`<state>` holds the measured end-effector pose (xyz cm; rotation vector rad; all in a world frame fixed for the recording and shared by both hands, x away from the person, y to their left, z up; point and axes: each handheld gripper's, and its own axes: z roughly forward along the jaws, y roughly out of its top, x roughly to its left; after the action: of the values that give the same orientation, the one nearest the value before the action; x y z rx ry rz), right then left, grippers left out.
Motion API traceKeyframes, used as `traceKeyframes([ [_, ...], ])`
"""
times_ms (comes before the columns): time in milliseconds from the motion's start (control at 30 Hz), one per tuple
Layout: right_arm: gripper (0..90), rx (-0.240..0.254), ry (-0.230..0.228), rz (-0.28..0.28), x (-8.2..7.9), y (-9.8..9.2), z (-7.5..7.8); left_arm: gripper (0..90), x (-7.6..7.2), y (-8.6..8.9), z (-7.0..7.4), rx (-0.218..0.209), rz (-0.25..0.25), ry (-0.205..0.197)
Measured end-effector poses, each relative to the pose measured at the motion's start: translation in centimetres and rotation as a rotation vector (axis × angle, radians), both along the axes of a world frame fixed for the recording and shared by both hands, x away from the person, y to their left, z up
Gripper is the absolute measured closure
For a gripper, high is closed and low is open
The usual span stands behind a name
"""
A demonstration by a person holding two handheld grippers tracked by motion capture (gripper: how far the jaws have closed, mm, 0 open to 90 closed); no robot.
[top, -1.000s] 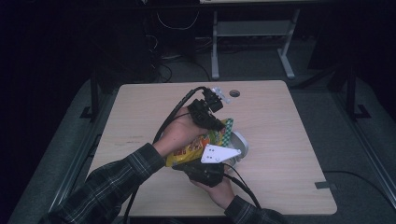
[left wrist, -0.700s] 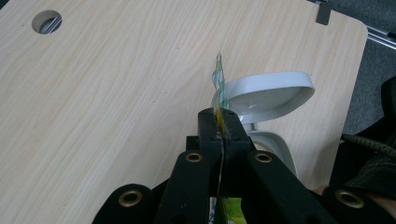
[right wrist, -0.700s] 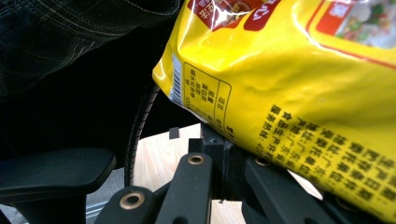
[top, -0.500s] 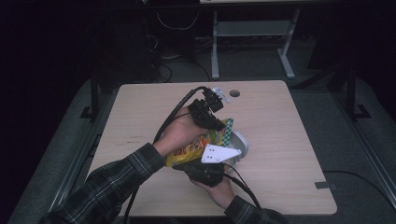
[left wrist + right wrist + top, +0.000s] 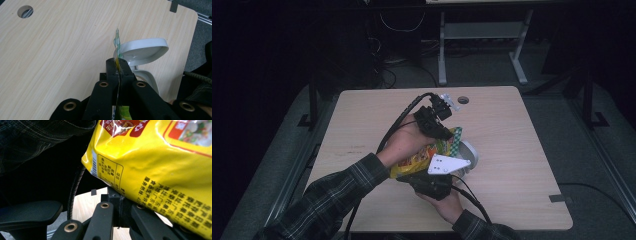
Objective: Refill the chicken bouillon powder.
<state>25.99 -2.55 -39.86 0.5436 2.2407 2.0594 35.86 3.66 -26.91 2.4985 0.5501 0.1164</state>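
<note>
I have the left gripper (image 5: pixel 451 136) clamped on the top edge of the bag (image 5: pixel 424 155); in the left gripper view the thin green-and-yellow edge (image 5: pixel 117 50) stands pinched between the closed jaws. My right gripper (image 5: pixel 432 182) holds the bag's lower end from the near side, and in the right gripper view the yellow bag (image 5: pixel 160 170) presses against its shut jaws. I hold the bag tilted above the table (image 5: pixel 522 140), its upper end over the white bowl (image 5: pixel 468 150). In the left gripper view the bowl (image 5: pixel 142 50) sits just beyond the jaw tips, near the table's edge.
</note>
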Motion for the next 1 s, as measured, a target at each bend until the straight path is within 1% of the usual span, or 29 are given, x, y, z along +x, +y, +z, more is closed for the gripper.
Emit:
traceKeyframes([
  [167, 90.0, 0.002, -0.001, 0.001, 0.00, -0.02, 0.00, 89.9, 0.01, -0.02, 0.04, 0.006, -0.004, 0.001],
  [567, 90.0, 0.005, -0.003, 0.002, -0.01, -0.06, 0.01, 89.9, -0.02, -0.13, -0.01, 0.002, 0.000, -0.001],
  [1000, 90.0, 0.008, -0.004, -0.001, -0.01, -0.09, 0.05, 89.9, -0.03, -0.20, 0.09, 0.008, -0.006, -0.004],
])
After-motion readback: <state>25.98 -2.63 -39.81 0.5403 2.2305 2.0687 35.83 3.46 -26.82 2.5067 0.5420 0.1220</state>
